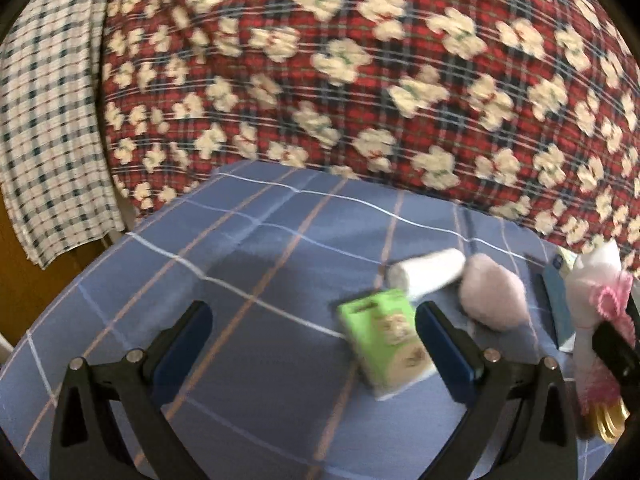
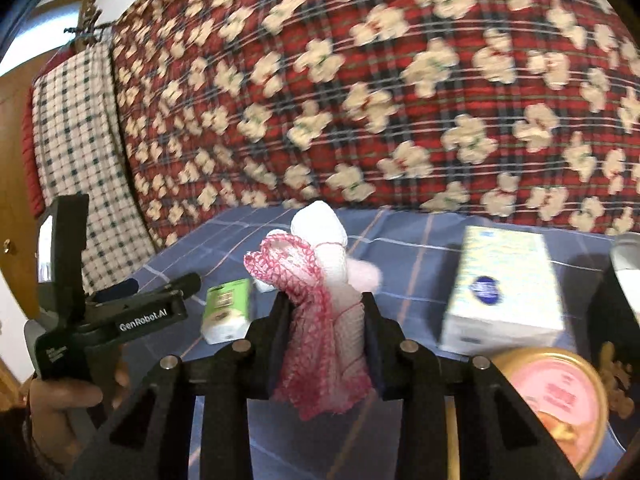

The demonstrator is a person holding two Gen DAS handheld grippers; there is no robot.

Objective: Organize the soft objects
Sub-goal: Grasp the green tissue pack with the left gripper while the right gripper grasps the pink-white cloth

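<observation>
The pink-and-white net bundle (image 2: pixel 324 312), a white stuffed body wrapped in pink mesh, stands upright between the fingers of the right gripper (image 2: pixel 325 316), whose jaws are closed in on its mesh-covered lower part and press it from both sides. Its white top (image 2: pixel 318 226) rises above the fingertips. In the left wrist view the same bundle (image 1: pixel 600 300) shows at the far right edge, with a dark finger across it.

The left gripper (image 1: pixel 312 324) hangs over the blue checked tablecloth (image 1: pixel 248 248) with its jaws spread wide and nothing between the pads. Just inside its right finger lies a green tissue pack (image 1: pixel 386 340), flat on the cloth and not gripped. Beyond it lie a white roll (image 1: pixel 426 272) and a pale pink fluffy pad (image 1: pixel 494 296), touching each other.

From the right wrist, a person's hand (image 2: pixel 60 404) holds the left gripper's handle at the left. A white tissue box (image 2: pixel 506 284) sits to the right of the bundle, and a round tin with a pink lid (image 2: pixel 556 396) lies in front of it. A red plaid quilt with cream flowers (image 2: pixel 360 80) fills the background.
</observation>
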